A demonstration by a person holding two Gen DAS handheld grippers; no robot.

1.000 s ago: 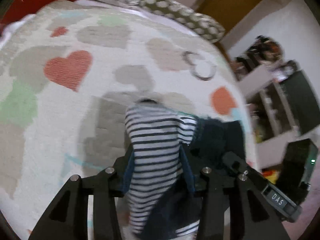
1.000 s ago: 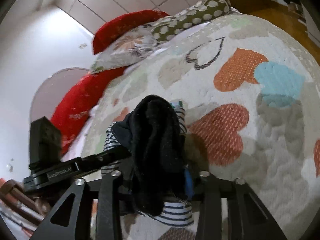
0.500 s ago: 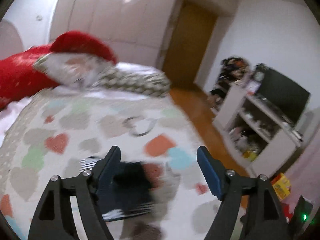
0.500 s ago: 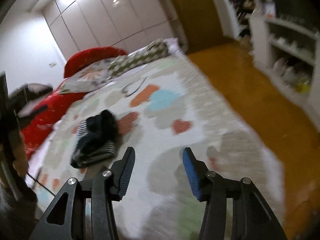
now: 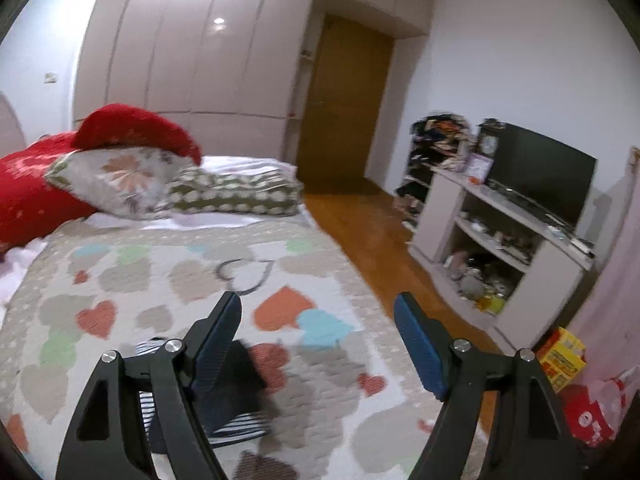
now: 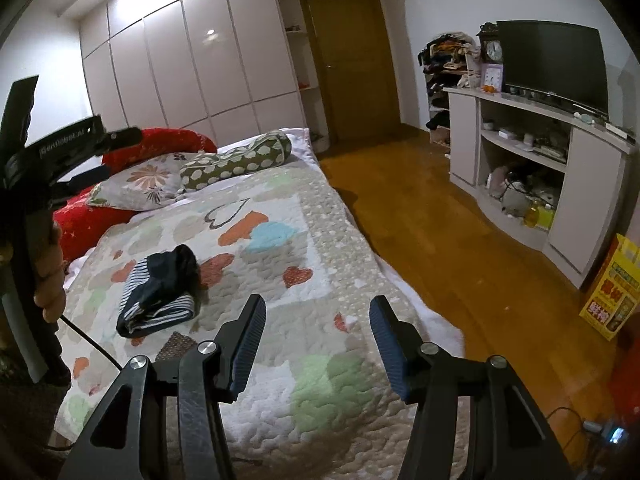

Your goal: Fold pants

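The pants (image 6: 160, 292) lie folded in a small dark blue and striped bundle on the heart-patterned quilt (image 6: 288, 240). In the left wrist view the bundle (image 5: 244, 392) sits low, partly hidden behind my left finger. My left gripper (image 5: 318, 344) is open and empty, raised above the bed. My right gripper (image 6: 316, 340) is open and empty, pulled back over the bed's near end. The left gripper's body (image 6: 36, 168) shows at the left edge of the right wrist view, held in a hand.
Red, floral and dotted pillows (image 6: 192, 168) lie at the head of the bed. A wooden floor (image 6: 440, 232) runs along the right side. A white TV cabinet (image 6: 540, 160) with a TV stands by the right wall. A yellow box (image 6: 612, 288) stands on the floor.
Both grippers have let go of the folded pants, opened, and drawn back and up from the bed. The pants stay on the quilt.
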